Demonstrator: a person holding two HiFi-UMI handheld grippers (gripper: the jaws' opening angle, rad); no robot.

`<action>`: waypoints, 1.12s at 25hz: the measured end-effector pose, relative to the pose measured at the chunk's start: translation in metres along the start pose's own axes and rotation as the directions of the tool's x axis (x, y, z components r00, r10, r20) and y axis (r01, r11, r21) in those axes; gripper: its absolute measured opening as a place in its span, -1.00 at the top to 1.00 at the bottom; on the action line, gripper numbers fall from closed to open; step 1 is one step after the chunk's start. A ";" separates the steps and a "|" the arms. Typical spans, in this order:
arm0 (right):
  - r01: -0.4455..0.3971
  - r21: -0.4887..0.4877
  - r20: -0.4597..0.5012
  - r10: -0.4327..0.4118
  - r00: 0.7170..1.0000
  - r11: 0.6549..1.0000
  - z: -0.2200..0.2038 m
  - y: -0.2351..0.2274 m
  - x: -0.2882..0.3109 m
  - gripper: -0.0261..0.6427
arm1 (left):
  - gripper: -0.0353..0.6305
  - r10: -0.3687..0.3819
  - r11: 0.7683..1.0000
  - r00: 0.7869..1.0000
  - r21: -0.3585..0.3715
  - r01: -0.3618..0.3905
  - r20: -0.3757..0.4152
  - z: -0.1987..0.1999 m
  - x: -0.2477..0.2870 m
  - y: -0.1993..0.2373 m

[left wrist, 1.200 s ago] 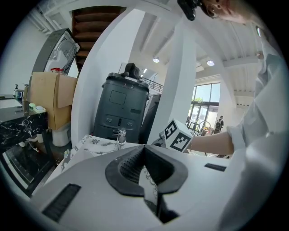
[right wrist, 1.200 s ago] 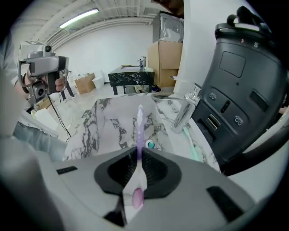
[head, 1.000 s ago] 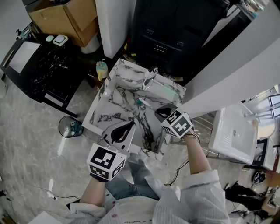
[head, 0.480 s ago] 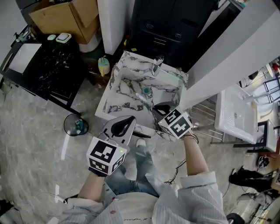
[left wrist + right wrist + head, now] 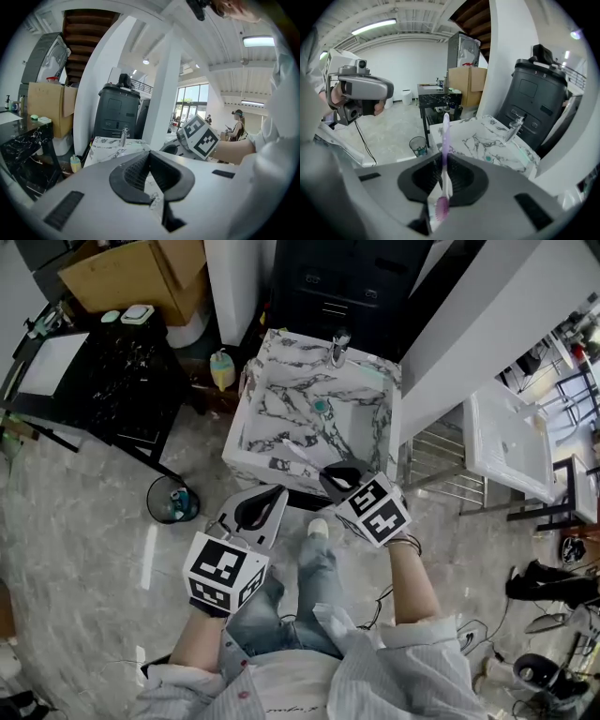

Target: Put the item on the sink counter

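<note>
Holding a toothbrush (image 5: 445, 140) by its handle, the right gripper (image 5: 336, 480) has its jaws drawn almost together and pinched on the thin stem. The bristled head sits back near the gripper's camera and the pale purple handle points forward. That grip leaves the long end free, which should make it easy to lay the handle down flat and let go.

The toothbrush is not yet on the marble sink (image 5: 253, 432). From the head view it hangs at the sink's front edge, near the person's knees, with the handle tip reaching over the near rim. The job looks to be at the carrying stage, with the set-down still to come.

The left gripper (image 5: 262, 512) has its jaws closed on each other with nothing between them. It hangs to the left of the right one, over the floor and short of the sink, seemingly just kept out of the way.

The sink is a white block veined in black, with a flat table top around a shallow basin and a tap (image 5: 339, 345) at the far side. A yellow bottle (image 5: 221, 371) stands just beside its left wall. The floor is pale polished stone, with a small bin (image 5: 172, 503) on it. A black table (image 5: 94, 381) and a cardboard box (image 5: 141, 273) stand to the left.
</note>
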State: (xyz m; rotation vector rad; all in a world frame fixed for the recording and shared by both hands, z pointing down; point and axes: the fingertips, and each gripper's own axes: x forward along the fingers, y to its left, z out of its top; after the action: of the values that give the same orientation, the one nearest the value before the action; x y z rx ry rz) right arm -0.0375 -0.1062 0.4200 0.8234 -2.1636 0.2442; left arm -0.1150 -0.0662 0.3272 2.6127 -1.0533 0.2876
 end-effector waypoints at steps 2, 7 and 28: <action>0.002 0.031 -0.007 -0.002 1.000 1.000 -0.006 0.018 -0.001 0.79 | 0.85 -0.006 1.000 1.000 0.002 0.006 -0.007 -0.007 -0.014 -0.001; 0.002 0.112 -0.011 -0.001 1.000 0.994 -0.016 0.057 0.005 0.80 | 0.85 -0.019 1.000 1.000 -0.005 0.018 -0.009 -0.020 -0.039 -0.005; -0.064 0.289 -0.034 0.077 0.996 0.955 -0.075 0.099 0.059 0.80 | 0.85 0.055 0.991 0.993 -0.120 -0.067 -0.101 -0.099 -0.021 0.013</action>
State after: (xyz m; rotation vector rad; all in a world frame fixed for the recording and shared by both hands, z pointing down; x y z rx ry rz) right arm -0.0819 -0.0268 0.5233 0.8919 -2.1468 0.6205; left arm -0.1460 -0.0268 0.4158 2.4354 -1.0834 0.3493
